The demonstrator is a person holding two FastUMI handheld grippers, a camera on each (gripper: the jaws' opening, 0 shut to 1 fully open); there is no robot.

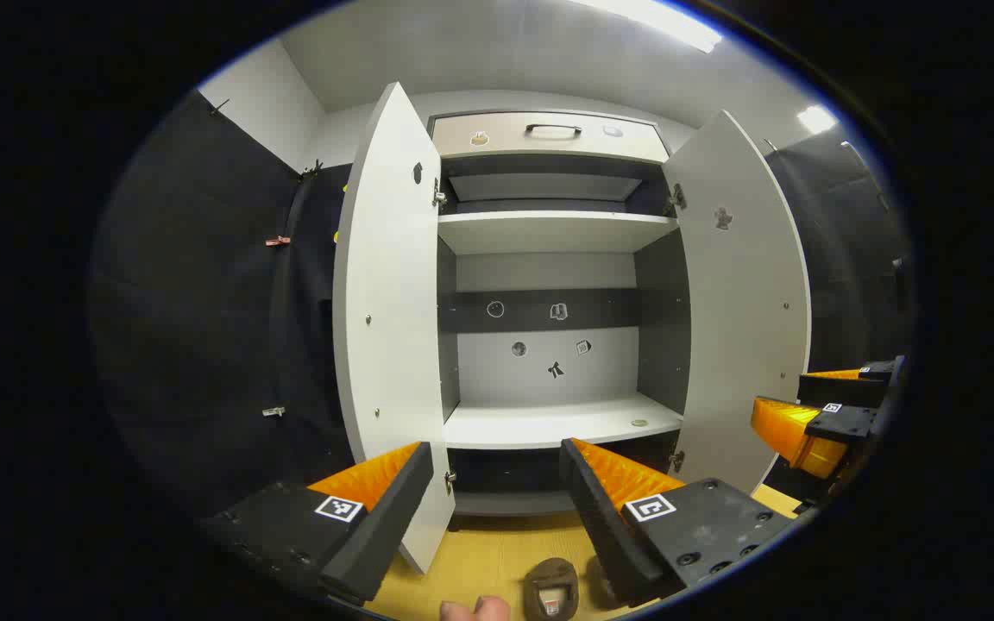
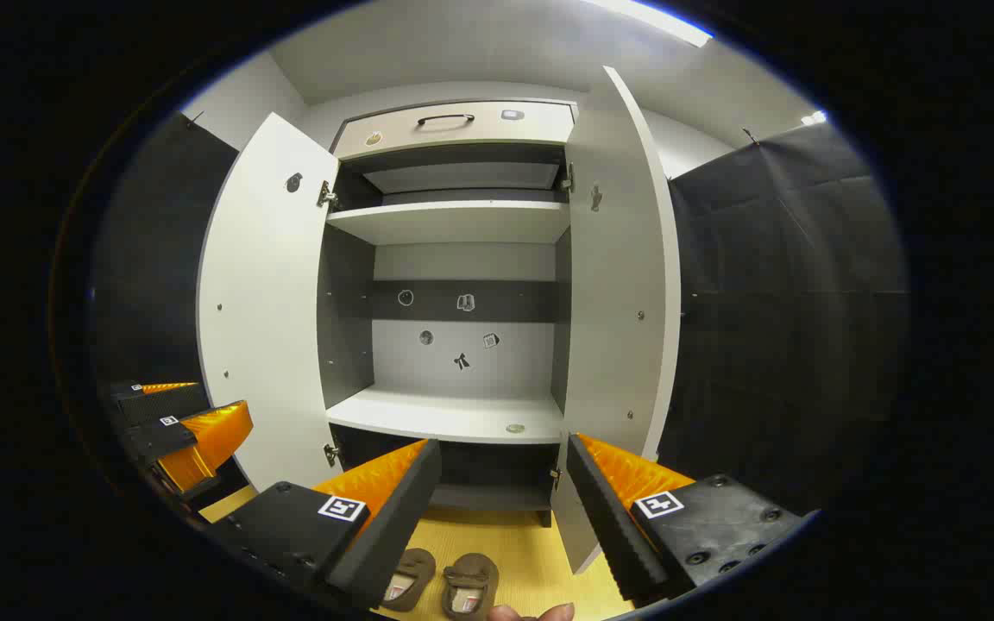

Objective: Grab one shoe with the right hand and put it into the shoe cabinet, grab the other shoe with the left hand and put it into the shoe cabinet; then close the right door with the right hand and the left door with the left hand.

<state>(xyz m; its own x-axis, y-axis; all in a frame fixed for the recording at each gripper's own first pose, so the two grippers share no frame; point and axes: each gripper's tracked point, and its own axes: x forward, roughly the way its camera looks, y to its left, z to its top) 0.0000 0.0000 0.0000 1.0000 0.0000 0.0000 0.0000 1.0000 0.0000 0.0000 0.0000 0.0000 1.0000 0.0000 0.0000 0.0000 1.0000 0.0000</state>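
- Left gripper view: left gripper [image 1: 497, 500] jaws spread wide, nothing between them, held in front of the shoe cabinet [image 1: 549, 233].
- Left door [image 1: 389, 319] and right door [image 1: 743, 293] both swung open; the shelves inside carry no shoes.
- One brown shoe [image 1: 551, 588] on the yellow floor [image 1: 497, 552] in front of the cabinet, below the gripper, partly cut off at the view's edge.
- Right gripper [image 1: 825, 405] to the right of the cabinet, beside its right door; jaw state cannot be told here.
- Right gripper view: right gripper [image 2: 504, 509] jaws spread, holding nothing, facing the cabinet [image 2: 454, 220].
- Two brown shoes, one [image 2: 408, 578] and the other [image 2: 468, 586], side by side on the floor [image 2: 531, 552] in front of the cabinet, just below the gripper's fingers.
- Left gripper [image 2: 178, 423] to the left of the cabinet's open left door [image 2: 268, 302]; right door [image 2: 622, 285] open too.
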